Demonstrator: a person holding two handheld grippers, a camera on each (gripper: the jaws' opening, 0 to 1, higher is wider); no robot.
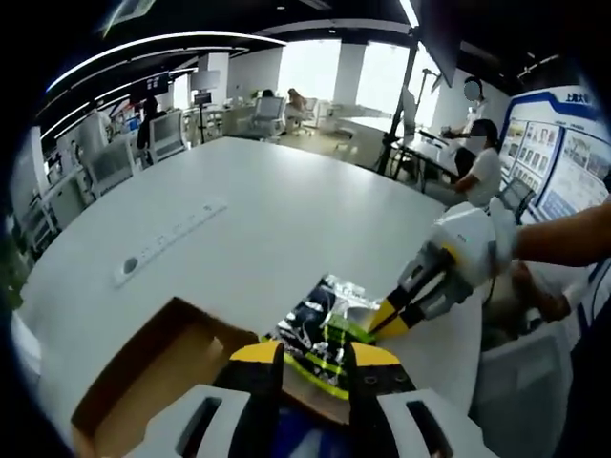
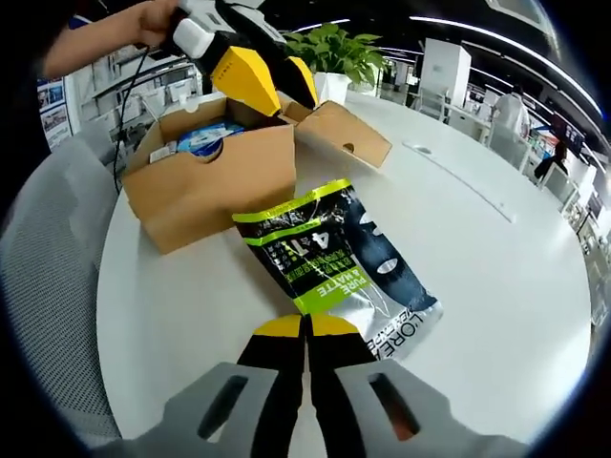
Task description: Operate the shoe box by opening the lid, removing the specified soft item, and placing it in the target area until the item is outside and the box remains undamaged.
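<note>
A silver, black and green soft packet (image 2: 334,267) lies on the white table (image 2: 496,315) just outside the open cardboard shoe box (image 2: 210,176). The box's lid flap (image 2: 344,134) hangs open, and a blue item (image 2: 205,138) remains inside. My right gripper (image 2: 307,326) is shut on the packet's near edge. In the left gripper view it comes in from the right as the right gripper (image 1: 387,322), meeting the packet (image 1: 320,324). My left gripper (image 1: 317,355) is open above the box rim (image 1: 172,367), holding nothing. It hovers over the box as the left gripper (image 2: 277,81).
A long power strip (image 1: 167,239) lies further out on the table. A grey mesh chair (image 2: 48,286) stands at the table's edge beside the box. A potted plant (image 2: 334,48) sits behind the box. Office desks, chairs and people fill the background.
</note>
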